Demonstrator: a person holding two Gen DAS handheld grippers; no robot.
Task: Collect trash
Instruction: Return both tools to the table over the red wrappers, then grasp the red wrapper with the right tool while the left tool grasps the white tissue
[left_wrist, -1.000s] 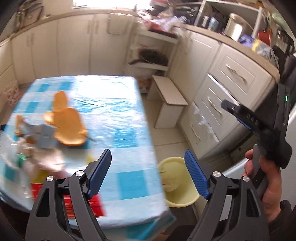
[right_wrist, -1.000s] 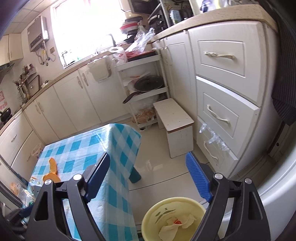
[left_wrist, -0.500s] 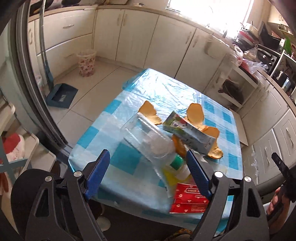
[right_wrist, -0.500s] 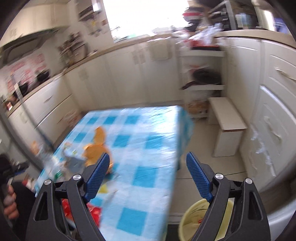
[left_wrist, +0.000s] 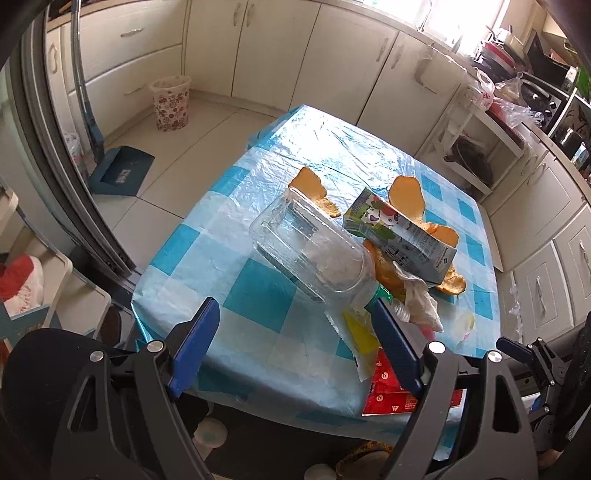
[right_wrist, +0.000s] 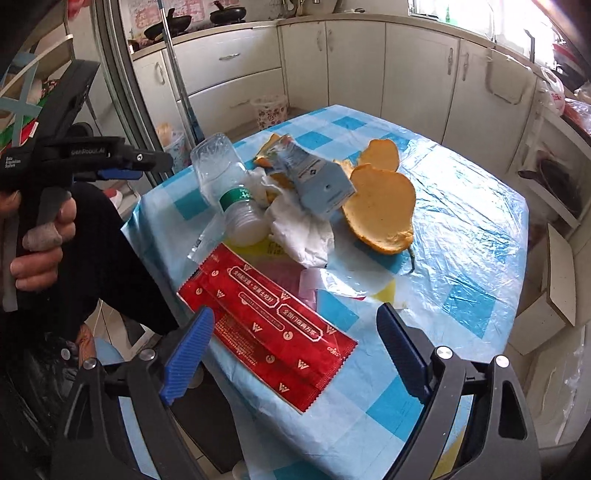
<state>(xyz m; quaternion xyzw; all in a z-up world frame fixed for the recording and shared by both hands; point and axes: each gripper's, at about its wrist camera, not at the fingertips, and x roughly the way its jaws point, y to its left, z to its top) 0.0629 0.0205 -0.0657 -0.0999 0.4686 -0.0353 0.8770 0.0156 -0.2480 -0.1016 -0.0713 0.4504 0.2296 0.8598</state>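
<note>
several pieces of trash lay heaped toward the near edge of the bench (left_wrist: 236, 280), on its crinkled blue-checked plastic cover. both tools were empty: the left hand-held gripper (left_wrist: 295, 347) hung released over the near edge, and the right hand-held gripper (right_wrist: 295, 350) had its jaws opening, wide apart above the red wrapper (right_wrist: 269, 325) without touching it. that wrapper was a flat, glossy foil sachet at the near edge, probably light and slick, best pinched by its serrated end. behind it a clear plastic bottle (right_wrist: 225, 181) lay on its side, thin-walled and likely to crumple and roll; its green-banded neck looked the firmest hold. a crumpled white tissue (right_wrist: 299, 229) beside it was soft and would squash to nothing. the milk carton (right_wrist: 317, 177), stiff cardboard, leaned on curled orange peels (right_wrist: 380, 206), which looked leathery and rigid enough to grip by a rim. nearer the middle, a clear plastic container (left_wrist: 306, 251) rested tilted, brittle-looking and slippery.
</note>
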